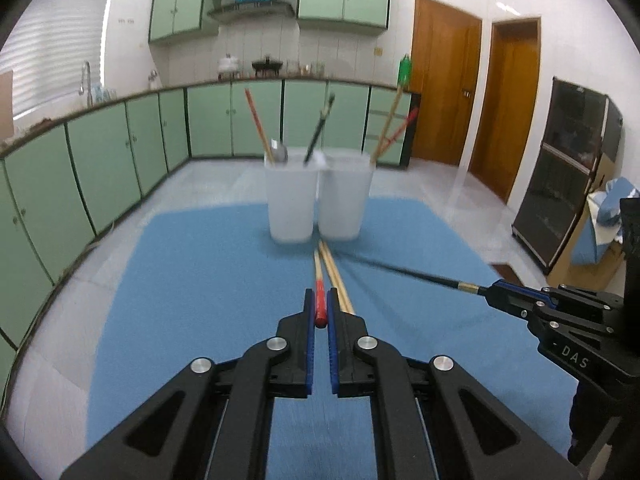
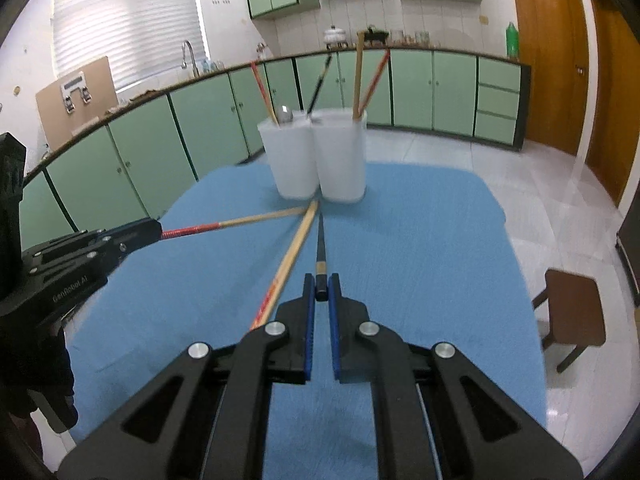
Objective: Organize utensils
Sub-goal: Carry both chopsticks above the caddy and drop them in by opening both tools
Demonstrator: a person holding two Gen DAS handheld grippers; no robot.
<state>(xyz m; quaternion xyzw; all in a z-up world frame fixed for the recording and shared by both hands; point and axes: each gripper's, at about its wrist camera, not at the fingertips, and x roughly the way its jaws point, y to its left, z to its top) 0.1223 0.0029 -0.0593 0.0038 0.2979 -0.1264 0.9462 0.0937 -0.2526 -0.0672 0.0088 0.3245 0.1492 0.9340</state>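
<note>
Two white cups (image 1: 291,196) (image 1: 345,196) stand side by side at the far end of the blue mat (image 1: 200,280). The left cup holds a red-ended chopstick, a spoon (image 1: 279,151) and a black chopstick; the right cup (image 2: 342,160) holds two chopsticks. My left gripper (image 1: 320,300) is shut on the red end of a wooden chopstick (image 1: 319,272), raised off the mat. My right gripper (image 2: 320,284) is shut on a black chopstick (image 2: 321,248). Both held sticks point toward the cups. One more wooden chopstick (image 2: 288,264) lies on the mat between them.
Green kitchen cabinets (image 1: 100,168) run along the left and back. A brown stool (image 2: 568,312) stands right of the table, near a dark cabinet (image 1: 560,184). The mat lies bare on both sides of the chopsticks.
</note>
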